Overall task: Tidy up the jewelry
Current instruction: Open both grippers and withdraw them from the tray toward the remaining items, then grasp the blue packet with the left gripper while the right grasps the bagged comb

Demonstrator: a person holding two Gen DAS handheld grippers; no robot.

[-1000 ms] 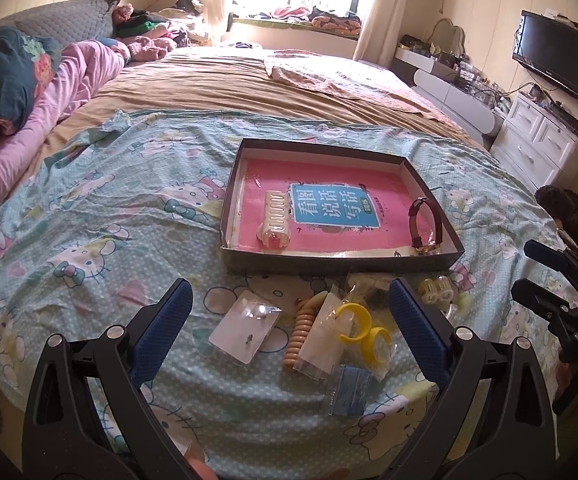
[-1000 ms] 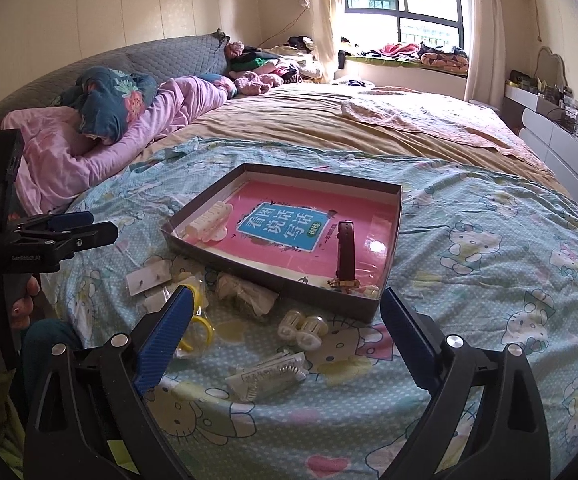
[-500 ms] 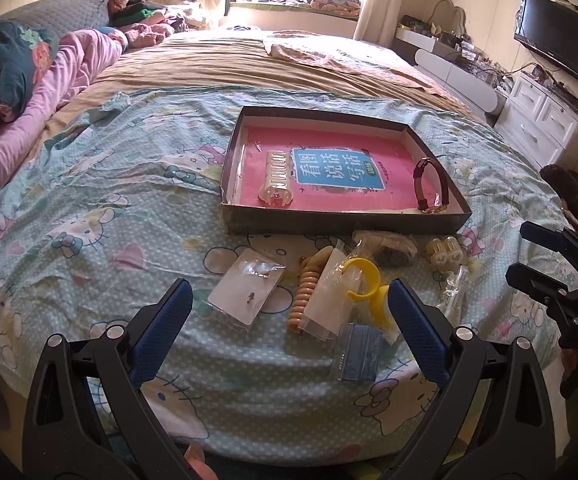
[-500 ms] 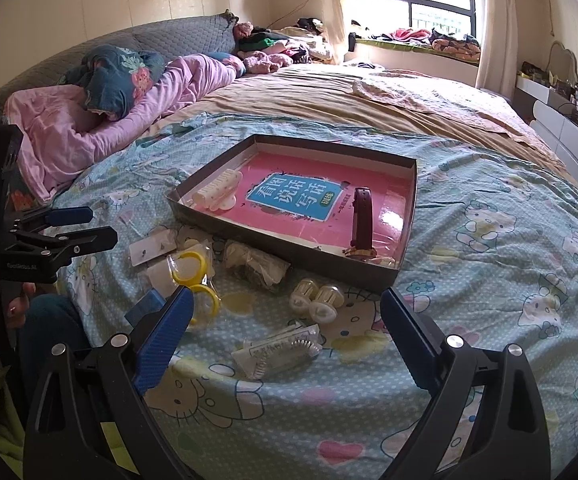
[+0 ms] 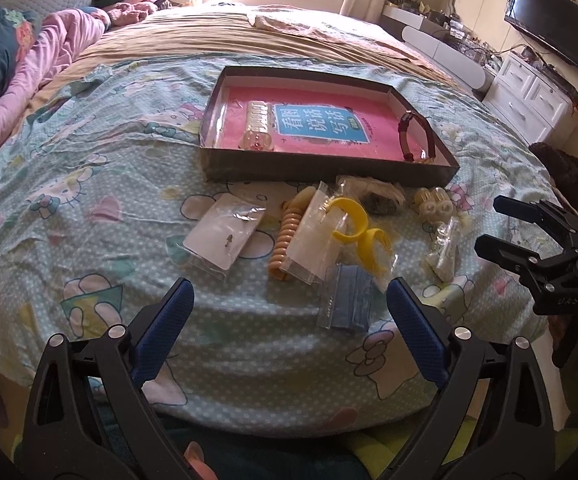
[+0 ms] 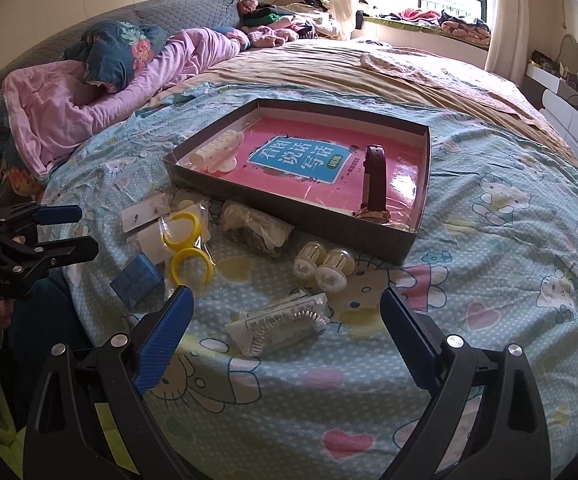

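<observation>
A dark shallow box point(image 5: 331, 170) point(image 6: 289, 210) with a pink book cover as its floor lies on the bed. In it are a cream hair clip point(image 5: 256, 126) point(image 6: 217, 151) and a maroon watch point(image 5: 415, 138) point(image 6: 373, 182). In front of the box lie loose bagged pieces: an earring card point(image 5: 225, 236), a beige coil point(image 5: 287, 236), yellow rings point(image 5: 359, 228) point(image 6: 187, 248), a blue packet point(image 5: 349, 298) point(image 6: 137, 280), two cream round pieces point(image 6: 323, 266) and a bagged clear coil point(image 6: 285, 326). My left gripper point(image 5: 289, 328) is open and empty above the bed's edge. My right gripper point(image 6: 285, 332) is open and empty over the clear coil.
The bed has a light-blue cartoon sheet point(image 5: 89, 200), a tan blanket point(image 5: 249, 40) behind and pink bedding point(image 6: 89, 96) at the left. A white dresser point(image 5: 529, 92) and a TV point(image 5: 549, 20) stand at the right.
Both grippers have tilted down and moved closer to the loose pieces at the bed's edge. Both stay open and empty. Nothing on the bed has moved.
</observation>
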